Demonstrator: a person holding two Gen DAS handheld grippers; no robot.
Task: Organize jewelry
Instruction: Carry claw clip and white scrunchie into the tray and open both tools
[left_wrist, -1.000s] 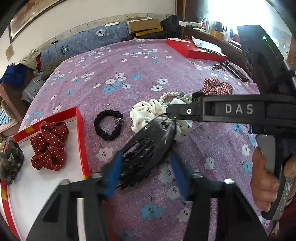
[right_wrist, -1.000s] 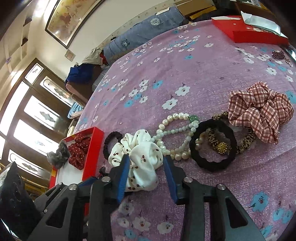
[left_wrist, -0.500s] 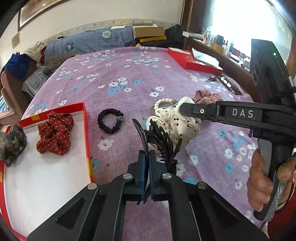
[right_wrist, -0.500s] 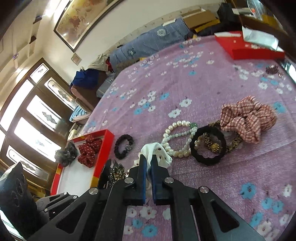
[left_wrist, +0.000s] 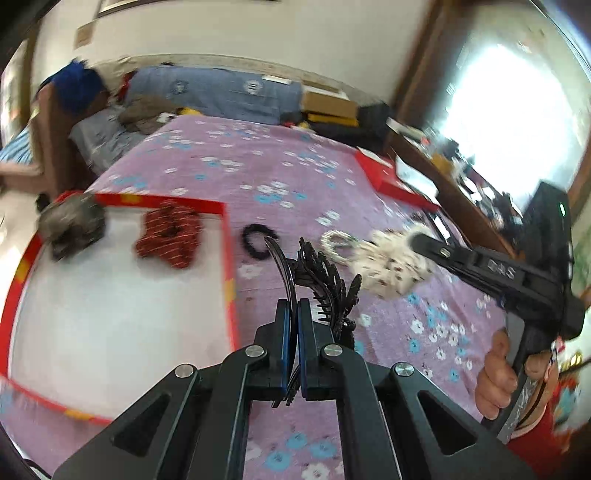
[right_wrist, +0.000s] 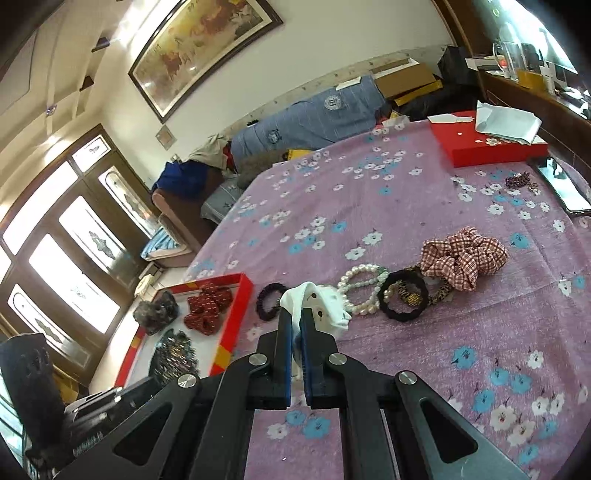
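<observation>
My left gripper (left_wrist: 293, 314) is shut on a black hair claw clip (left_wrist: 325, 280), held up off the purple flowered bedspread beside the red-rimmed white tray (left_wrist: 225, 258). The tray holds a red dotted scrunchie (left_wrist: 170, 236) and a grey scrunchie (left_wrist: 72, 225). My right gripper (right_wrist: 295, 321) is shut on a white cherry-print scrunchie (right_wrist: 325, 302), lifted above the bed. In the left wrist view that scrunchie (left_wrist: 391, 258) hangs from the right gripper's tip. A small black hair tie (right_wrist: 267, 299) lies next to the tray.
On the bedspread lie a pearl bracelet (right_wrist: 360, 284), a black hair tie with a gold bead (right_wrist: 404, 299), a leopard band and a plaid scrunchie (right_wrist: 461, 254). A red box (right_wrist: 487, 144) sits at the far right corner. A hand (left_wrist: 498, 380) grips the right tool.
Both grippers closed, the left on the claw clip and the right on the white scrunchie, and lifted them off the bed. The left one swung toward the tray and rolled.
</observation>
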